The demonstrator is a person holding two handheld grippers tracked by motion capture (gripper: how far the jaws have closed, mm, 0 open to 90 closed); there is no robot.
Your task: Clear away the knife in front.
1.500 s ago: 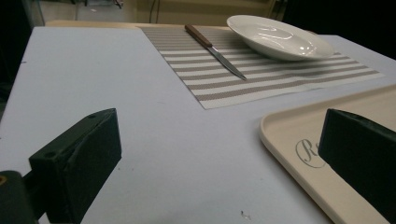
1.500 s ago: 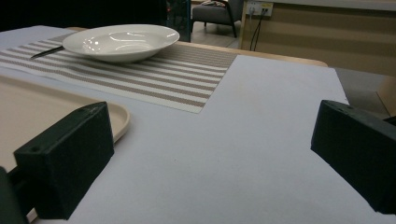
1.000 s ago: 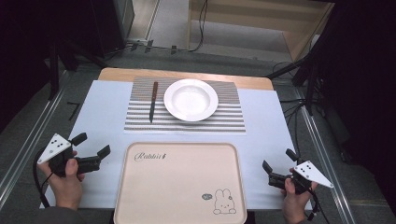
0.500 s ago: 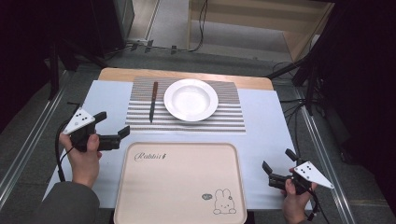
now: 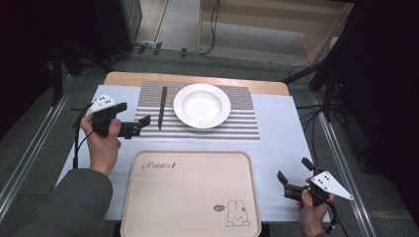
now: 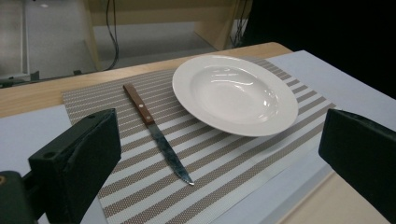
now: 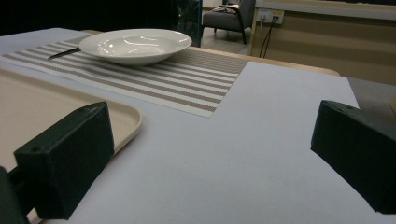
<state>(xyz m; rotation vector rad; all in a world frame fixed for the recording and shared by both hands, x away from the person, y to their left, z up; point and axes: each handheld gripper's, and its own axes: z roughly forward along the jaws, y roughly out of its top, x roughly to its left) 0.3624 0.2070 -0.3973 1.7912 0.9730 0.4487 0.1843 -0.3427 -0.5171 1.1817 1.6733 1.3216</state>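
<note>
While the white plate [image 5: 201,105] sits empty on the striped woven placemat [image 5: 237,126], the knife [image 5: 161,106] lies flat just left of it, apart from its rim. Nearer the person than the plate, the beige tray [image 5: 190,195] with its rabbit print holds nothing. The left gripper [image 5: 132,125] hovers near the knife, jaws apart. Its own view shows the knife's brown riveted handle and dull steel blade. The right gripper [image 5: 292,183], jaws wide apart, rests well right of the plate.
</note>
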